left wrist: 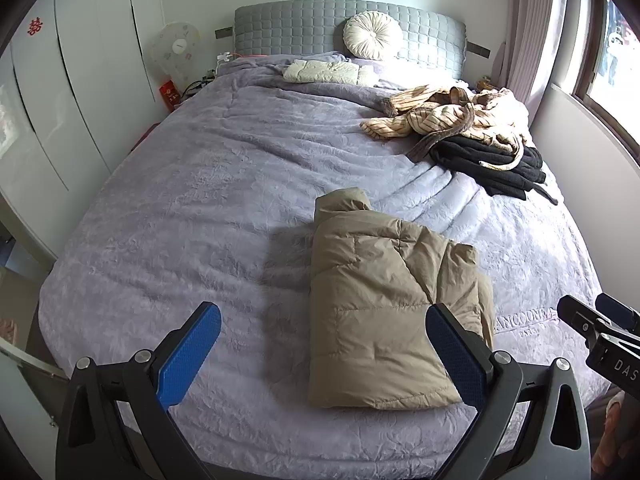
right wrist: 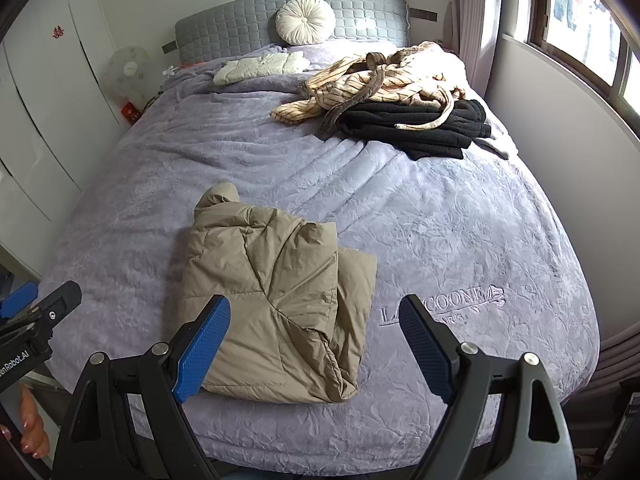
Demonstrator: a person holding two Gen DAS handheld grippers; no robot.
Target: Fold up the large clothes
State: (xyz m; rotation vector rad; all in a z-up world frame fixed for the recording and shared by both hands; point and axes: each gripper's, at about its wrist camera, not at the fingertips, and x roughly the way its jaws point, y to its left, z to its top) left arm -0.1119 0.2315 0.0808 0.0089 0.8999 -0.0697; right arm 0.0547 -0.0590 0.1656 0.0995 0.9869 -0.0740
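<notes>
Your left gripper (left wrist: 322, 346) hangs above the near edge of the bed (left wrist: 160, 208), its blue pads spread wide with nothing between them. The right-hand pad sits in front of the near right corner of the folded jacket (left wrist: 384, 304), but you cannot tell from this view whether it touches the fabric. Your right gripper (right wrist: 314, 340) is likewise spread wide and empty, and through its gap you see the near right part of the same jacket (right wrist: 276, 312) and the stitched lettering on the cover (right wrist: 436, 308).

The tan puffer jacket lies folded into a thick bundle on the lavender cover, near the foot of the bed and about midway across it. Its far end is rolled into a rounded hump, and the near right edge shows loose layers that stand slightly open.

Further up on the window side lies a pile of clothes: a striped beige robe (right wrist: 360, 80) crumpled on top of a folded black garment (right wrist: 416, 128), with a brownish belt trailing across both. Near the headboard (left wrist: 304, 28) a folded cream item (left wrist: 324, 72) rests flat, and a round white cushion (left wrist: 372, 36) leans against the grey padding.

Each gripper shows at the edge of the other's view, beside the bed's near edge, with fingers (right wrist: 34, 432) of your hand on the handle
</notes>
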